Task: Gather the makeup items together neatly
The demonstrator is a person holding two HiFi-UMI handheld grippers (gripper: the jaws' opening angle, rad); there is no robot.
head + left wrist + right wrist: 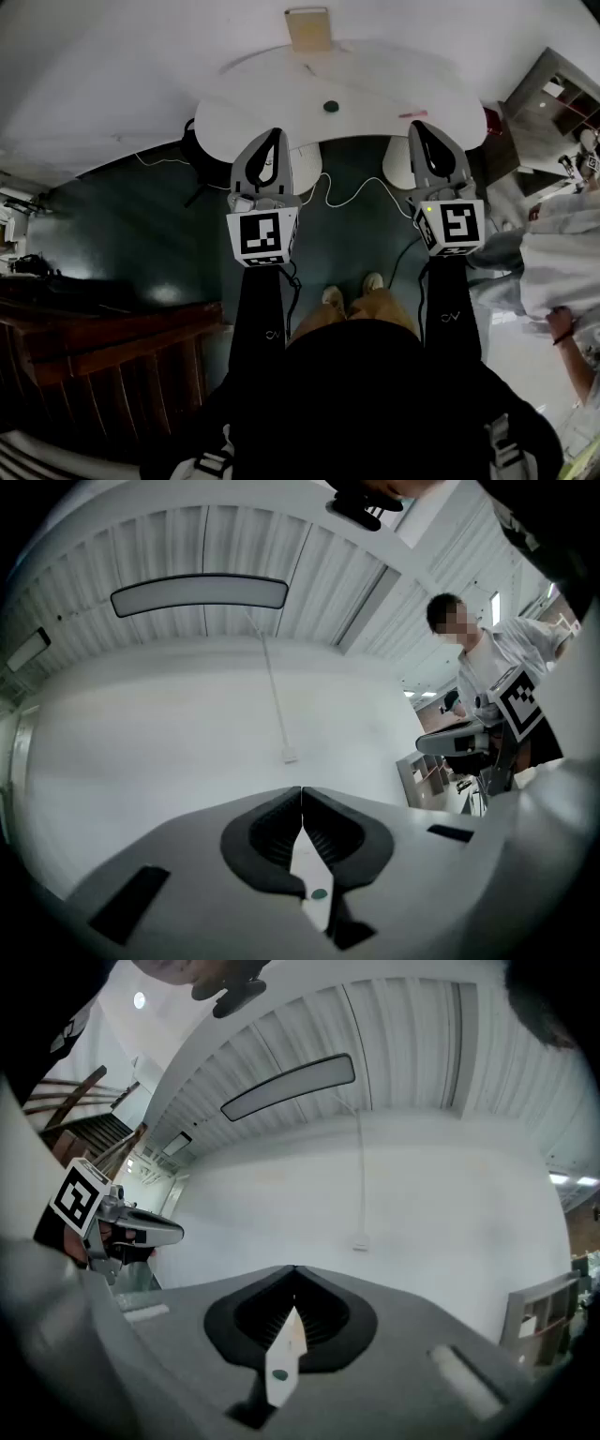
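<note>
1. Left gripper (273, 131) and right gripper (419, 125) were held side by side, well apart, above the dark floor (141, 225), and both pointed toward the white table (244, 103).
2. In its own view the left gripper (302, 789) had its jaws closed tip to tip, with nothing between them.
3. The right gripper (295, 1269) was closed the same way and empty.
4. A small dark round item (331, 106) lay near the middle of the table.
5. A thin pink item (412, 114) lay by the near edge toward the right, just beyond the tip of the right gripper.
6. A tan box (307, 28) stood at the far edge.
</note>
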